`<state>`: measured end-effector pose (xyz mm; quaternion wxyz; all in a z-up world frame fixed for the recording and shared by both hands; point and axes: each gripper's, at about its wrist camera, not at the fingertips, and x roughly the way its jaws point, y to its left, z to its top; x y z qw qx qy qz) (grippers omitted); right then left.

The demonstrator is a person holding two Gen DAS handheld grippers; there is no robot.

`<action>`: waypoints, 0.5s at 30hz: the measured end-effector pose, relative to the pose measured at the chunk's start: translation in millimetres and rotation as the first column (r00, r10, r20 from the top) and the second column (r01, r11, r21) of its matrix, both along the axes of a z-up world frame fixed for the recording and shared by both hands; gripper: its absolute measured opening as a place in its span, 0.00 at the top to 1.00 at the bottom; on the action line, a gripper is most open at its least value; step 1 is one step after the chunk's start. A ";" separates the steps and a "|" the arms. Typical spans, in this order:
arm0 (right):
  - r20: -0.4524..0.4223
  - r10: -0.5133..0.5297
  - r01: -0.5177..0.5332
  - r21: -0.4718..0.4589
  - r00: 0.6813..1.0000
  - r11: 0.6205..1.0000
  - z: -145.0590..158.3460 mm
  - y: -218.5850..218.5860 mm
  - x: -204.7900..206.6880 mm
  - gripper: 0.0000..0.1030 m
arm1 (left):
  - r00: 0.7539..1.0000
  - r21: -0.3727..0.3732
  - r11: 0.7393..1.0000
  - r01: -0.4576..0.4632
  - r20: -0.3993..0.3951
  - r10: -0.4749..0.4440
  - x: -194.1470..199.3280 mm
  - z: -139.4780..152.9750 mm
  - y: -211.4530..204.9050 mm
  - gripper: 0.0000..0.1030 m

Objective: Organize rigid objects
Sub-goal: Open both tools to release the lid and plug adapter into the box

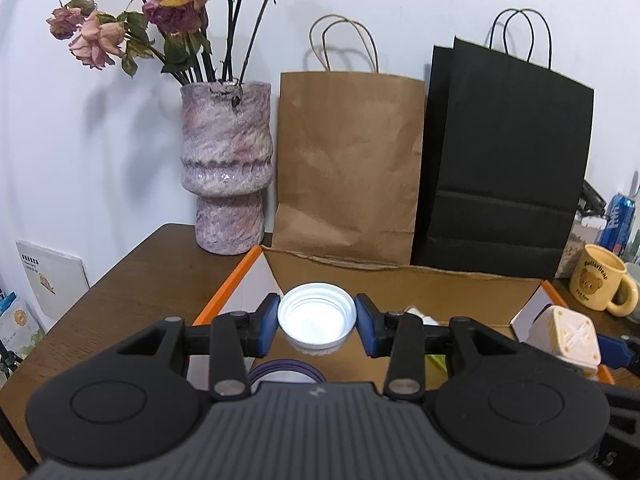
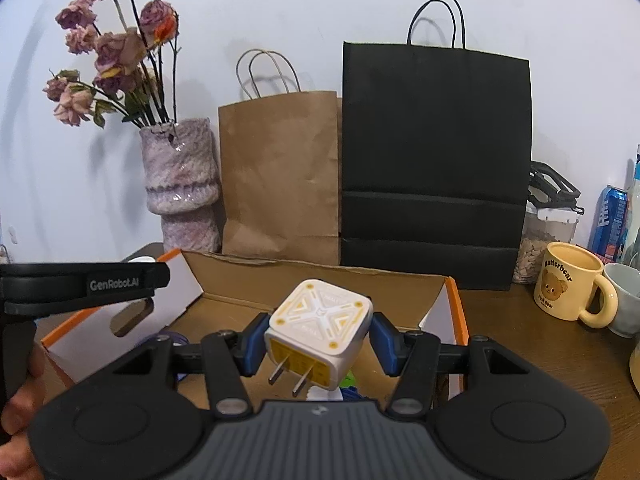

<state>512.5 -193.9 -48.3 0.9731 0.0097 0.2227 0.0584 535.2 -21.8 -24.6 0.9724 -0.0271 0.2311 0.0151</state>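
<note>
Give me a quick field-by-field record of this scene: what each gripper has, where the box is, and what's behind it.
left hand-held gripper: shut on white lid, above box
right hand-held gripper: shut on plug adapter, prongs toward the camera
cardboard box: open, on wooden table
behind box: vase of dried roses, brown paper bag, black paper bag
right of box: yellow bear mug

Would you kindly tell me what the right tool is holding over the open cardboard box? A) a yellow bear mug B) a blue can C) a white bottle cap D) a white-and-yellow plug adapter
D: the right tool is shut on the plug adapter, prongs pointing down, over the cardboard box.
</note>
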 end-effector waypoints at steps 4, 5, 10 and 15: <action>-0.022 -0.003 0.003 -0.004 1.000 1.000 -5.6 -1.6 3.5 0.49 | 1.000 0.015 1.000 -0.005 -0.028 0.005 6.1 -7.9 0.4 0.60; -0.026 -0.001 0.001 -0.006 1.000 1.000 -6.5 -1.3 3.7 0.49 | 0.999 0.019 1.000 -0.004 -0.033 0.005 6.5 -9.2 0.5 0.60; -0.045 0.007 -0.008 -0.011 0.999 1.000 -9.9 -0.8 5.3 0.48 | 0.999 0.031 1.000 -0.004 -0.035 0.006 4.2 -8.5 0.6 0.59; -0.041 -0.020 0.020 0.004 0.999 1.000 -11.5 -5.7 5.6 0.14 | 0.999 0.051 0.998 -0.041 -0.027 0.043 4.5 -10.0 3.9 0.11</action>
